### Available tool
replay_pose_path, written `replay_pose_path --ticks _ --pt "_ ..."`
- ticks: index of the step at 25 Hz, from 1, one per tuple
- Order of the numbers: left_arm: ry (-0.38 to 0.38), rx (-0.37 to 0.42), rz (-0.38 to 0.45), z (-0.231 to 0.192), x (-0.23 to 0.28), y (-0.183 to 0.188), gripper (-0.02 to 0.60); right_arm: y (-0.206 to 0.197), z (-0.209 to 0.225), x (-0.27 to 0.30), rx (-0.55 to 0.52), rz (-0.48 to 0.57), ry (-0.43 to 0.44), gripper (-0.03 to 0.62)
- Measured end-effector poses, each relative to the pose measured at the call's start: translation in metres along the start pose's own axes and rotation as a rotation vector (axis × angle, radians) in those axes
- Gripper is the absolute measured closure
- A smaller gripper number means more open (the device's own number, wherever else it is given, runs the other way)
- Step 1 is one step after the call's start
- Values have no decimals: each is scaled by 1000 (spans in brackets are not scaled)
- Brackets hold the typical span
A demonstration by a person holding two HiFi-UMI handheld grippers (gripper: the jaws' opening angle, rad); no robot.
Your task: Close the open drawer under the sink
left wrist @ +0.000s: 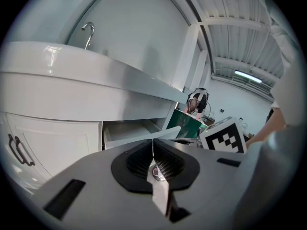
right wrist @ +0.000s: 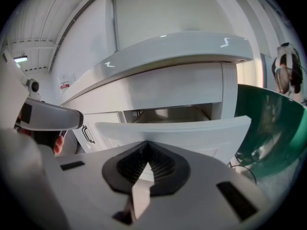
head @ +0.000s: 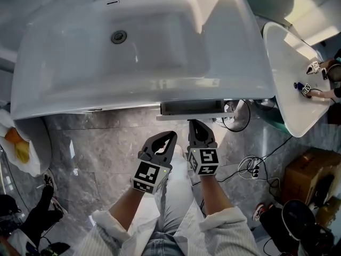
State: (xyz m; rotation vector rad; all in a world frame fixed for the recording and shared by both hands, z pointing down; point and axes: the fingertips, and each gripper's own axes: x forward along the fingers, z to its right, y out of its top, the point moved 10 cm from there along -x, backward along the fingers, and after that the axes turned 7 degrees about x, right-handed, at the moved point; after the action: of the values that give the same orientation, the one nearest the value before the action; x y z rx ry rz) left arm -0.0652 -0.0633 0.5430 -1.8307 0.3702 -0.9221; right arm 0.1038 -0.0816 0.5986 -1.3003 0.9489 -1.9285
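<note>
Wide white sink (head: 80, 84) on top; under its front edge, open drawer (head: 194, 110) pulled out. Just beside the drawer front, right gripper (head: 193, 124), fingers pressed together, empty. Alongside, left gripper (head: 170, 136), fingers likewise together, empty.

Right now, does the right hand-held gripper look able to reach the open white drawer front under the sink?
Probably yes: the right hand-held gripper, jaws shut, points straight at the white drawer front close ahead, with nothing visible between them.
</note>
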Motion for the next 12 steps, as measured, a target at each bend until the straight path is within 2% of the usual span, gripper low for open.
replay_pose_path --ticks 12 --pt "19 8 21 -16 4 6 563 13 3 18 -23 15 -5 585"
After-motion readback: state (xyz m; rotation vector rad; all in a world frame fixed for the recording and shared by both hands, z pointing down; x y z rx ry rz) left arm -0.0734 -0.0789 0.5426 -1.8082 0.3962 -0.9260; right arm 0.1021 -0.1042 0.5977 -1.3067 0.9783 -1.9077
